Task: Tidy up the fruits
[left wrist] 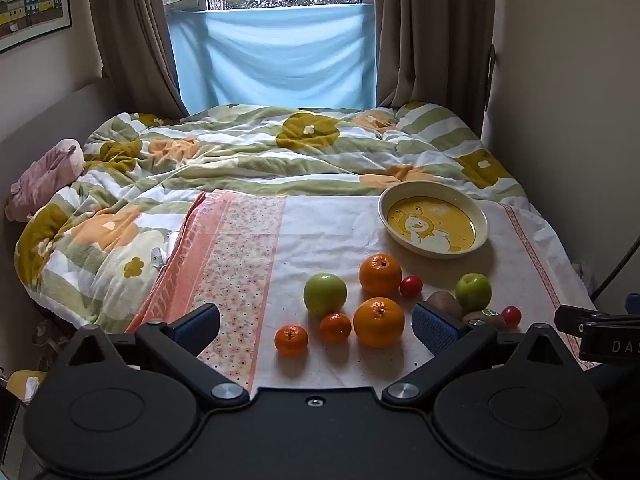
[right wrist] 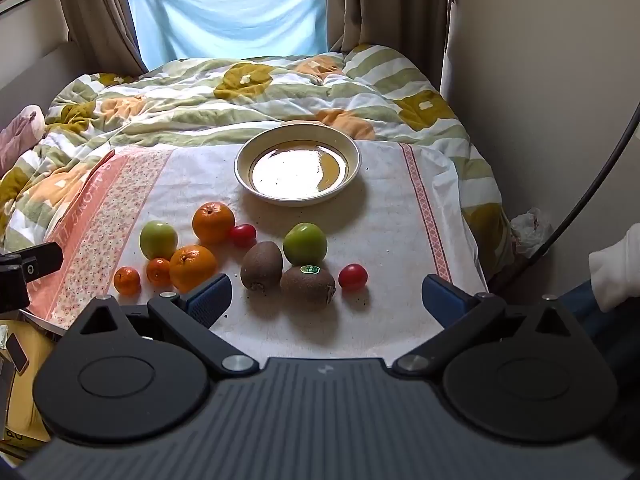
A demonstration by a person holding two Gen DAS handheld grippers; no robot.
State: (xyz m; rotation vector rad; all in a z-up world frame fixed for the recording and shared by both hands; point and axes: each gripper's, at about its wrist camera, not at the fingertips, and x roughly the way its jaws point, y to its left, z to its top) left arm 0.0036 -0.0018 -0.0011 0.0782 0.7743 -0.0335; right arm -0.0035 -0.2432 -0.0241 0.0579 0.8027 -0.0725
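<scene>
Fruit lies loose on a white cloth [right wrist: 384,232] spread over the bed: two oranges [left wrist: 379,322] [right wrist: 213,222], two green apples [left wrist: 325,294] [right wrist: 305,244], two small mandarins [left wrist: 291,340] [right wrist: 127,280], two kiwis [right wrist: 307,285] [right wrist: 262,265] and two cherry tomatoes [right wrist: 353,276] [right wrist: 243,235]. Behind the fruit stands an empty cream and yellow bowl [left wrist: 468,206] [right wrist: 244,160]. My left gripper [left wrist: 316,326] is open above the cloth's near edge, short of the mandarins. My right gripper [right wrist: 326,300] is open just short of the stickered kiwi. Neither holds anything.
A rumpled flowered quilt [left wrist: 240,152] covers the bed beyond the cloth. Walls stand close on the right [right wrist: 540,80], with a dark cable [right wrist: 592,184] there. Curtains and a blue sheet [left wrist: 276,56] hang at the window. A pink plush [left wrist: 44,180] lies far left.
</scene>
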